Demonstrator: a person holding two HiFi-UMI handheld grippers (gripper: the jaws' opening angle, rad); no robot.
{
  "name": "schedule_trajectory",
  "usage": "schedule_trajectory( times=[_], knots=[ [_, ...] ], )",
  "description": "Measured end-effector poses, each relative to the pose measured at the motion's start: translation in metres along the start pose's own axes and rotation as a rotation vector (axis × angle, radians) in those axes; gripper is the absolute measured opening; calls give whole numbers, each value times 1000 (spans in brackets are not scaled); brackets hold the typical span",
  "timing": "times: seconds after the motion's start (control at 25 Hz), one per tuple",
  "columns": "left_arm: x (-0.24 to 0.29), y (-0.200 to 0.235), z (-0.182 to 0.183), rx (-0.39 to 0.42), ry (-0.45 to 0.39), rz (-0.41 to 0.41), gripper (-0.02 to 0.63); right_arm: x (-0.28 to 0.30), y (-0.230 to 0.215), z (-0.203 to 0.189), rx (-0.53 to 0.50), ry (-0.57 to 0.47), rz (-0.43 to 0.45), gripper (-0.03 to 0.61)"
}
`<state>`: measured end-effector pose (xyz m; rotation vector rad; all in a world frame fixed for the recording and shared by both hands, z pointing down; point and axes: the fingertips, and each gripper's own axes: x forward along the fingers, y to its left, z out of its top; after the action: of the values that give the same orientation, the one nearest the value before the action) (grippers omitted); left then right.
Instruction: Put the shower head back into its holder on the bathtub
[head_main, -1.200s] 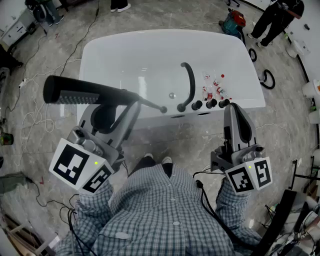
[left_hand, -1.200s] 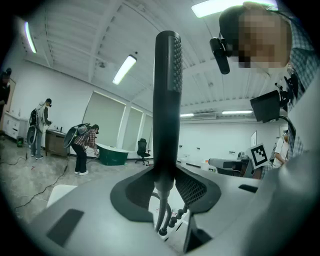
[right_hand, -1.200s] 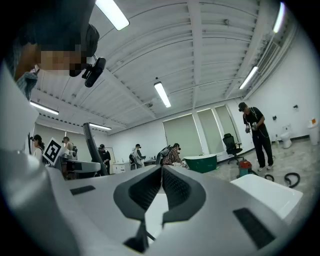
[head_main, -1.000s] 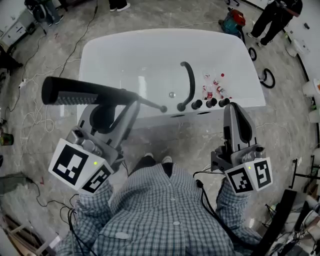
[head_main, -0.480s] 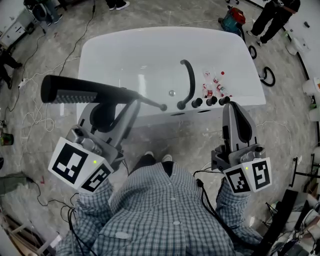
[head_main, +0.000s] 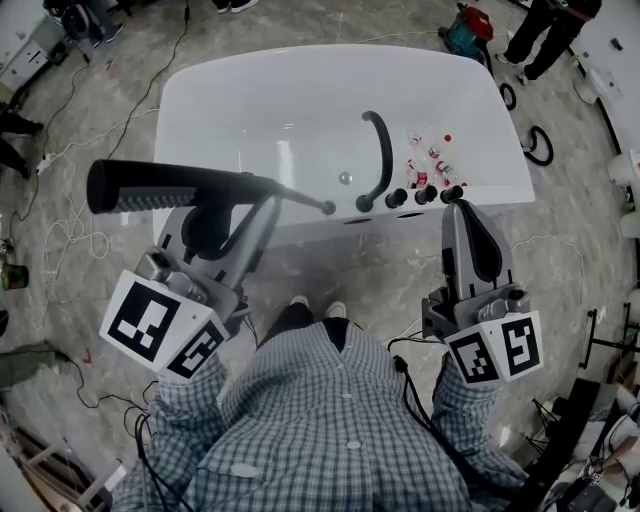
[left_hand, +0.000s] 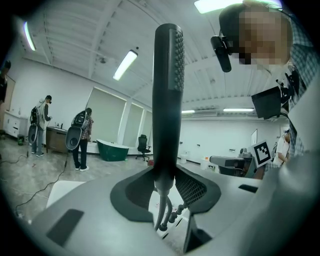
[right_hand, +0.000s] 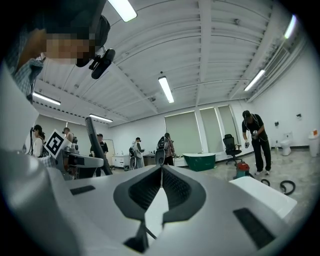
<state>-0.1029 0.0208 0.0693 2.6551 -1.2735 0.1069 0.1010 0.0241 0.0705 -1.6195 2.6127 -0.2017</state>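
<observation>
Shower head (head_main: 170, 185) has hardly budged over the last second. It still juts out sideways, roughly level, above the floor just short of the bathtub (head_main: 250, 75), its handle clamped low down in the left hand-held gripper (head_main: 262, 208), and the thin hose (head_main: 300, 200) trails off towards the black fittings (head_main: 420, 195) on the tub's near rim. The right hand-held gripper (head_main: 462, 212) hangs close by those fittings, jaws together on nothing, so I'd say the carry is paused and the reach across to the holder, which I can't pick out among them, is all yet to come.
</observation>
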Motion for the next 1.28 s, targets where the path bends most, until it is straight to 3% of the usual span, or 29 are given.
schedule_trajectory(
  times=[0.92,1.28],
  knots=[
    [32,11,-39,-28,82,-23,135,14,-18,-35,40,78,-37,21],
    [50,21,-60,-45,112,-23,135,30,-18,-68,55,152,-11,21]
  ],
)
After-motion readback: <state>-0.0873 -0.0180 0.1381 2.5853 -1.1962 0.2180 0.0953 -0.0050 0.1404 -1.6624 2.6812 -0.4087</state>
